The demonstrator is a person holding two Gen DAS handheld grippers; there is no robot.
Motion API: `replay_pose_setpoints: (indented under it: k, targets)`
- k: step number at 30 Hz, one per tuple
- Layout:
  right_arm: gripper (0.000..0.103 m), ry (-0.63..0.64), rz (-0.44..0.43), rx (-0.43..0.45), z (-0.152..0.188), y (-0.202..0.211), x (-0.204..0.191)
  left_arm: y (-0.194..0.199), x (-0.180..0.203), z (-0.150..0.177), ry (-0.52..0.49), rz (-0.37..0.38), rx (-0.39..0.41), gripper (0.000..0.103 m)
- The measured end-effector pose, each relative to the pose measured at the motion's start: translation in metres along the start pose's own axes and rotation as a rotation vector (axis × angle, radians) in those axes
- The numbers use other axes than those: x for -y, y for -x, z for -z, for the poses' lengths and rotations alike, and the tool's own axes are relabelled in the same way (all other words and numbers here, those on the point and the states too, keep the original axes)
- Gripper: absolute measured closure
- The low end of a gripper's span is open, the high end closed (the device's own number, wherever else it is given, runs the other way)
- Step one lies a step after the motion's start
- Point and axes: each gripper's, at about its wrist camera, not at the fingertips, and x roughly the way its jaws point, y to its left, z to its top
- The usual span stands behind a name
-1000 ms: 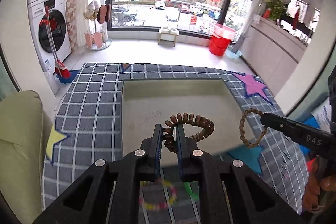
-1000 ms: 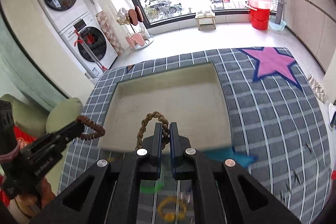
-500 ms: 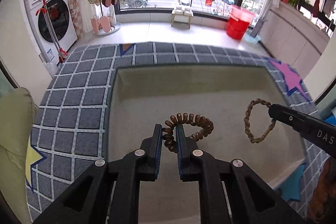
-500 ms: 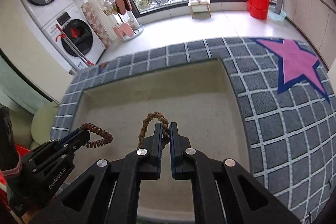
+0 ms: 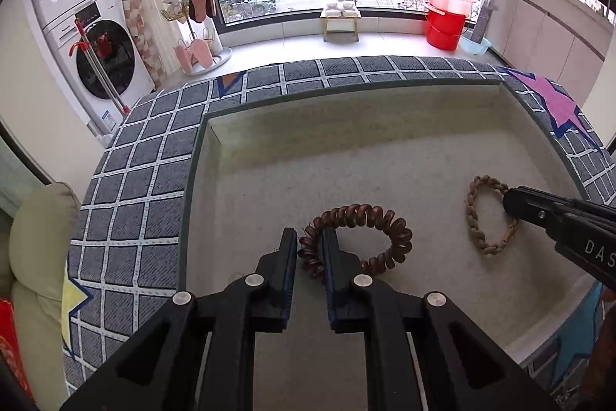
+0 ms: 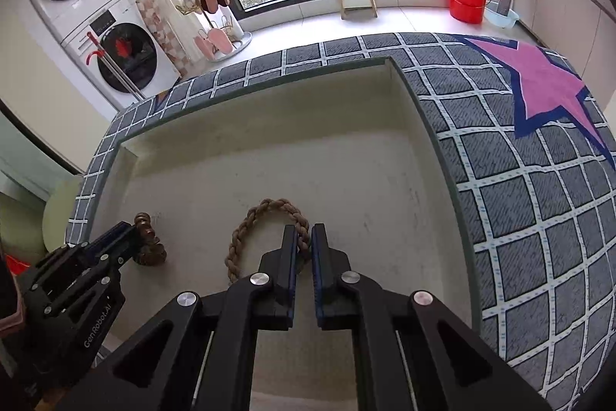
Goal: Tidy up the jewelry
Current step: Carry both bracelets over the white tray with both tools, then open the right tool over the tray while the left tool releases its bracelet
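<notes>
My left gripper (image 5: pixel 310 241) is shut on a dark brown spiral coil band (image 5: pixel 362 218), which rests low on the floor of a cream tray (image 5: pixel 308 141). My right gripper (image 6: pixel 304 241) is shut on a tan braided band (image 6: pixel 246 222), also down on the tray floor. In the left wrist view the braided band (image 5: pixel 475 218) lies to the right, with the right gripper's finger (image 5: pixel 539 210) on it. In the right wrist view the coil band (image 6: pixel 148 245) sits at the left, pinched by the left gripper (image 6: pixel 131 237).
The tray sits on a grey checked cloth (image 5: pixel 127 187) with a pink star (image 6: pixel 546 91). A pale cushion (image 5: pixel 34 237) lies at the left. Beyond are a washer stack (image 5: pixel 96 56), a small stool (image 5: pixel 340 22) and a red bucket (image 5: pixel 446 22).
Both grippers moved forward over the tray and lowered, each still holding its band. The bands now lie on the tray floor.
</notes>
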Motion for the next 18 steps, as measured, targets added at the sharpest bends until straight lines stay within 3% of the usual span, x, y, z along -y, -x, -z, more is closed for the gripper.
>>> replay_pose_setpoints:
  k: [1,2,3,5,10,13,18]
  targets:
    - [0.089,-0.005,-0.007,-0.003,-0.001,0.001,0.000,0.001,-0.001,0.000,0.003,-0.002,-0.002,0.076]
    - [0.075,-0.013,-0.020,-0.006,-0.002,0.002,0.001,0.002,-0.001,0.000,0.007,-0.004,-0.003,0.076]
    - [0.054,-0.023,-0.036,-0.004,-0.002,0.003,0.002,0.004,-0.002,0.000,0.012,-0.008,0.001,0.076]
    - [0.040,-0.029,-0.058,0.025,-0.004,0.011,0.002,0.007,-0.002,-0.001,0.014,-0.010,0.012,0.076]
    - [0.039,-0.047,-0.124,0.095,-0.008,0.039,0.002,0.015,-0.003,-0.002,0.026,0.003,0.029,0.076]
    - [0.031,-0.089,-0.170,0.118,-0.009,0.051,0.005,0.018,-0.002,-0.003,0.018,0.003,0.033,0.076]
    - [0.030,-0.137,-0.195,0.144,-0.006,0.069,0.015,0.029,0.000,-0.002,0.021,0.012,0.044,0.076]
